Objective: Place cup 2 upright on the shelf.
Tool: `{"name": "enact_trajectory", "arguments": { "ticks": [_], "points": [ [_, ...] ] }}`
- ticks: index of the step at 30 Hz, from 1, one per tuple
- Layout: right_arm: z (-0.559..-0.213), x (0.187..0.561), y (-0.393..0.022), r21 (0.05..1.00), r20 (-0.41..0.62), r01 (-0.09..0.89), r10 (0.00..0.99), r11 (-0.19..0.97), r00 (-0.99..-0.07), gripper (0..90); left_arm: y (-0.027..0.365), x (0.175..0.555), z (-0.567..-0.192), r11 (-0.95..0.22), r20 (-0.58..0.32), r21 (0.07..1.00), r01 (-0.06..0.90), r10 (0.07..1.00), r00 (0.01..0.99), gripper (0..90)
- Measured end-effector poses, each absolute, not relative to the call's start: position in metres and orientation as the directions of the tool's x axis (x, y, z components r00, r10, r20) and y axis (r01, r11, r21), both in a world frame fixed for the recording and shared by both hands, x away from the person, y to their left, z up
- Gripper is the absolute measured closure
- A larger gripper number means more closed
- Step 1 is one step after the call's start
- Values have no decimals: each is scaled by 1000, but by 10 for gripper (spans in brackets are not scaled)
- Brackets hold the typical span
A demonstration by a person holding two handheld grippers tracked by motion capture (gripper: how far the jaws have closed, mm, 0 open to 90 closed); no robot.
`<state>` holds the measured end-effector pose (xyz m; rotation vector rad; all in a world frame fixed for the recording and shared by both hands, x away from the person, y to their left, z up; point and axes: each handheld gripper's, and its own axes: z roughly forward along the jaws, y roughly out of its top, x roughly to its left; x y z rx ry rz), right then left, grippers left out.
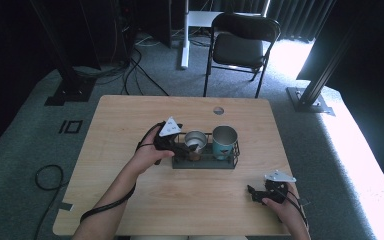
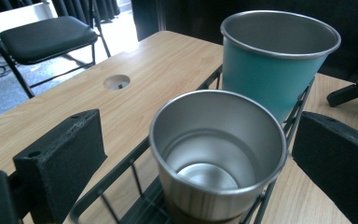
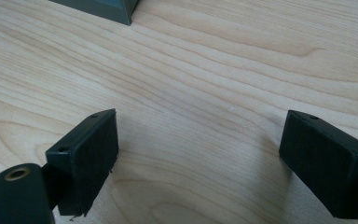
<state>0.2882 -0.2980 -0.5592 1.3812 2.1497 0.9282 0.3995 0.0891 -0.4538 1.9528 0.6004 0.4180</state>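
A dark wire rack (image 1: 230, 161) in the middle of the table holds two cups upright. The bare steel cup (image 1: 195, 140) is at its left end and the teal cup (image 1: 224, 141) stands just to its right. My left gripper (image 1: 186, 149) reaches in from the left. In the left gripper view it is open (image 2: 196, 140), one jaw on each side of the empty steel cup (image 2: 219, 154), with the teal cup (image 2: 275, 60) behind. My right gripper (image 1: 252, 192) rests low near the table's front right, open (image 3: 200, 140) over bare wood.
The wooden table (image 1: 130, 125) has a round cable hole (image 1: 218, 110) at its far edge. A black folding chair (image 1: 240, 45) stands beyond it, and cables lie on the floor. A corner of the rack's base (image 3: 102, 9) lies ahead of the right gripper.
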Motion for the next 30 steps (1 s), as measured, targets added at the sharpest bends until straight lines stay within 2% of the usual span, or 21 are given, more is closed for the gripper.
{"name": "enact_trajectory", "arguments": {
  "ticks": [30],
  "points": [
    [-559,288,-298,725,7,628,908,284,-419,113,150,392,-456,-336,31,899,281,690,723,31]
  ]
}}
